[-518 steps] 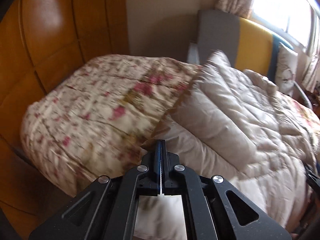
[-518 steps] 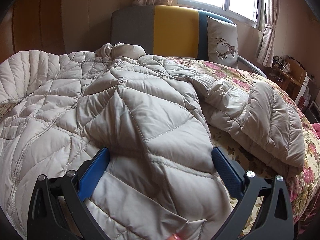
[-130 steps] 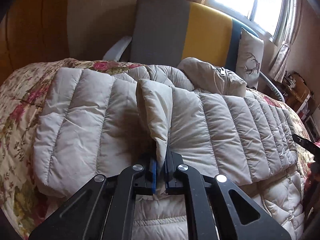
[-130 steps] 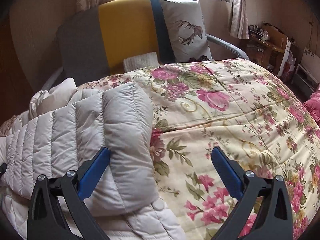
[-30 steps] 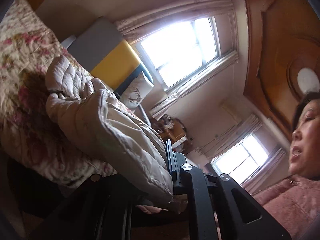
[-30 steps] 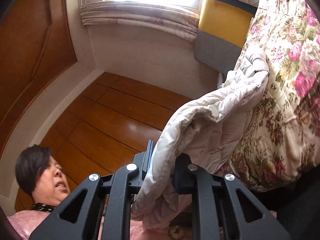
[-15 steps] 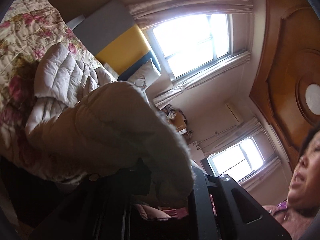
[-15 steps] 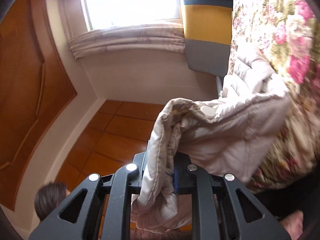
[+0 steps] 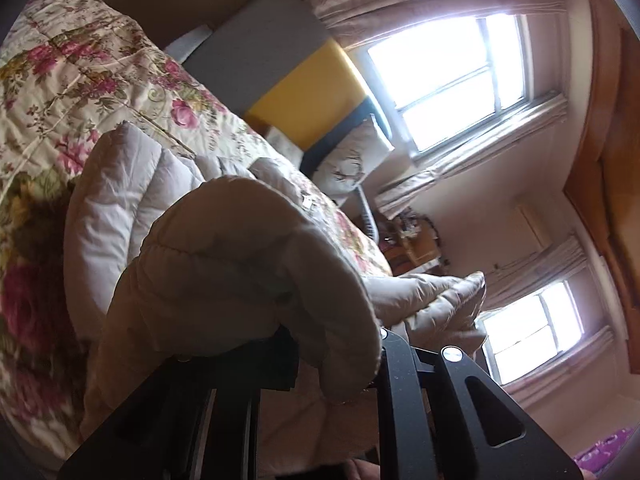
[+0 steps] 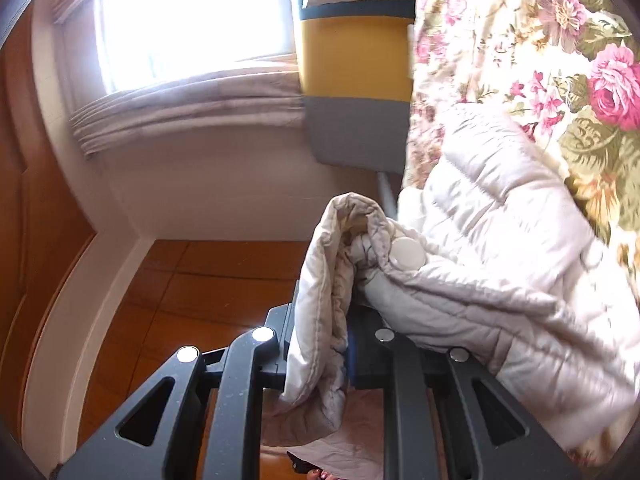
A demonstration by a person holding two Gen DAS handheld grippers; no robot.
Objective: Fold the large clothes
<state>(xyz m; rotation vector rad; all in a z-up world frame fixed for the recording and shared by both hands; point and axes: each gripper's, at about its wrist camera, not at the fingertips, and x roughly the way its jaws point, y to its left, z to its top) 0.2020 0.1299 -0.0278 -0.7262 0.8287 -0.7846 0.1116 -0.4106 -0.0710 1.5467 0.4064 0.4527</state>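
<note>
You are clamping the left gripper (image 9: 340, 344) on a bunched fold of the beige down jacket (image 9: 240, 248), which is draping over its fingers. Your right gripper (image 10: 320, 344) is pinching the jacket's edge too, the rest trailing ahead onto the floral quilt (image 10: 560, 40).

I count one padded beige coat (image 9: 248, 264), and both my claws bite it: my left gripper (image 9: 340, 364) and my right gripper (image 10: 320, 344), two in all. One white snap button (image 10: 408, 253) shows on its hem. One flowered bedspread (image 9: 80, 76) carries the coat along its near edge. At its far edge I see one grey-and-yellow headboard (image 9: 288, 76) and one deer cushion (image 9: 352, 160). Windows (image 9: 456, 76): two. Curtain sets: two.
</note>
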